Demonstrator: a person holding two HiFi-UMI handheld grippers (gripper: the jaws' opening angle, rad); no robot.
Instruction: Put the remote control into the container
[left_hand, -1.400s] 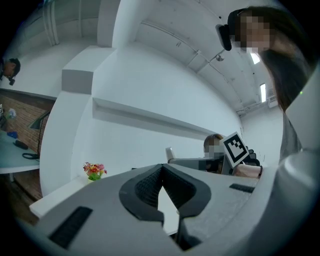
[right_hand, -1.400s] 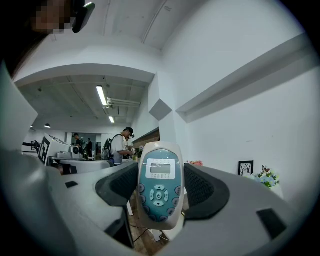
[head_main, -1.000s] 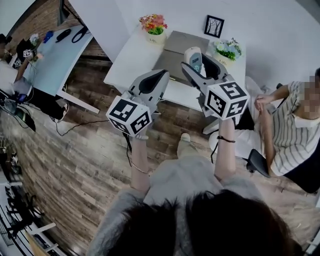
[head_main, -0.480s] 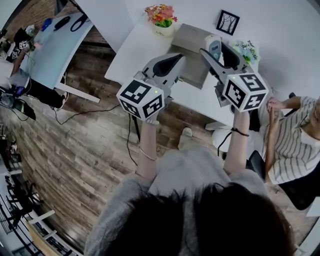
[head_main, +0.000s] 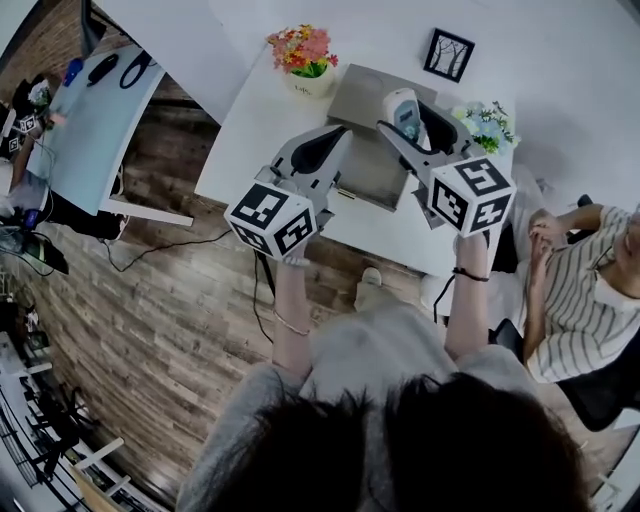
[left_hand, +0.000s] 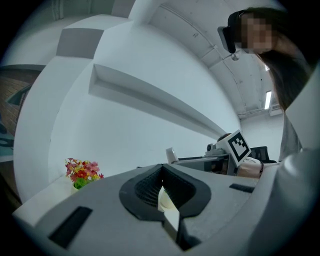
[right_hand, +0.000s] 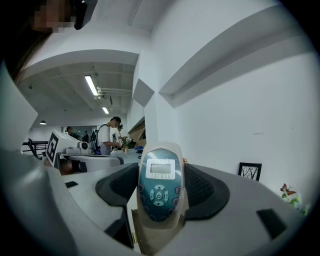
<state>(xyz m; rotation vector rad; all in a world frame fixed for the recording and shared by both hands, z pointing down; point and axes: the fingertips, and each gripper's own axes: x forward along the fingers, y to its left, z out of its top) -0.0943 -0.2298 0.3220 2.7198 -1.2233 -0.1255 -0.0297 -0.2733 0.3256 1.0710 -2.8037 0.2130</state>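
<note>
Forward over the counter (head_main: 250, 130) has come the right hand-held gripper (head_main: 412, 124), clamped on the remote control (head_main: 403, 108) above the container (head_main: 362, 95), so lowering seems next; the left hand-held gripper (head_main: 340, 135) is closed, empty.

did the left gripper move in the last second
Yes. The left gripper went forward: its cube was over the floor, short of the white table; now it overlaps the table's edge.

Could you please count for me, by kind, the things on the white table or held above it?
Flower pots: 2
Picture frame: 1
Container: 1
Remote: 1
Total: 5
</note>
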